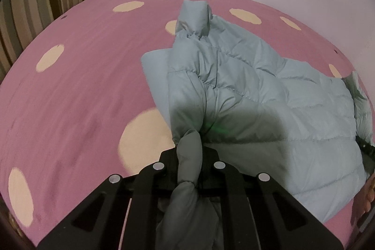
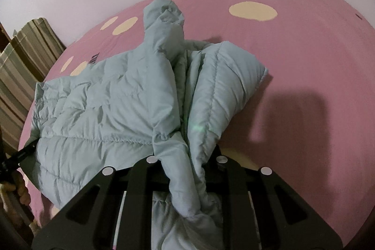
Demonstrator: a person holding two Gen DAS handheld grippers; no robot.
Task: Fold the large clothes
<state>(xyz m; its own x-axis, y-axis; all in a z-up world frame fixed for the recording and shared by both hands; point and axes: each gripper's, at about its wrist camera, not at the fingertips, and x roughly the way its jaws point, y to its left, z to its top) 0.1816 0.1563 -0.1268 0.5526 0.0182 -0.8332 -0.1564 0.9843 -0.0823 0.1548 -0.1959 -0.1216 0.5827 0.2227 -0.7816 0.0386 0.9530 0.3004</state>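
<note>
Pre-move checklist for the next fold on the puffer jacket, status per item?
1. Left gripper shut on the pale blue quilted puffer jacket: ok, fabric bunched between the fingers.
2. Right gripper shut on the jacket: ok, a thick fold is pinched.
3. Jacket lying flat: not ok, it is bunched and ridged in the middle.
4. Hood tucked in: not ok, it sticks out at the far end.
5. Room on the pink spotted bedsheet: ok, bare sheet on both sides.
6. Sleeves: cannot tell.
</note>
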